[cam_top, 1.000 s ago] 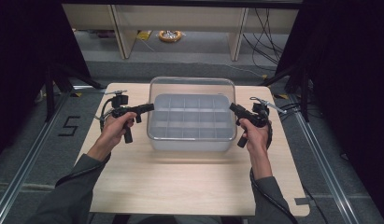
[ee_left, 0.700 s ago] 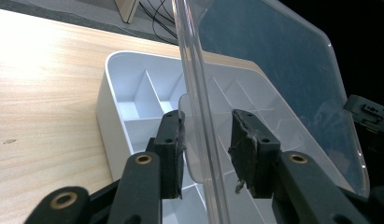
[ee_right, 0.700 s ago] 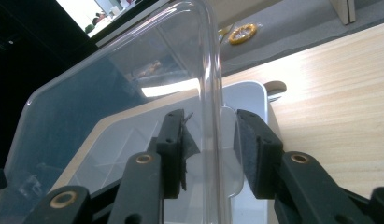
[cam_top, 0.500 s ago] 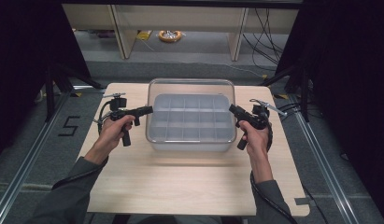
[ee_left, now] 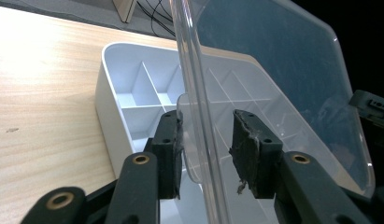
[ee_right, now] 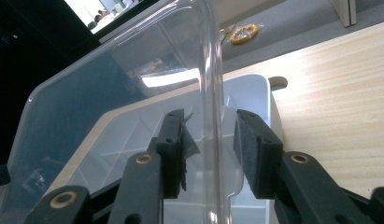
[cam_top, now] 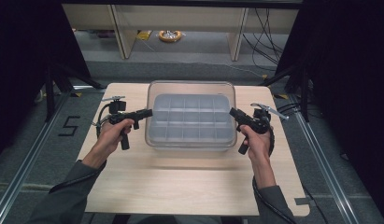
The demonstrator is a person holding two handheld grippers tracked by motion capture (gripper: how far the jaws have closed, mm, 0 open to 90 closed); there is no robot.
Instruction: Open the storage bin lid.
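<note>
A wooden table (cam_top: 180, 186) bears a white tray (cam_top: 189, 122). Left gripper (cam_top: 145, 112) and right gripper (cam_top: 232, 112) each pinch its clear lid (cam_top: 192, 88), raised.

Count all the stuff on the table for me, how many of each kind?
Clear lid, lifted: 1
White divided box: 1
Grippers, left gripper and right gripper, each at a side edge of the lid: 2
Total: 4
</note>
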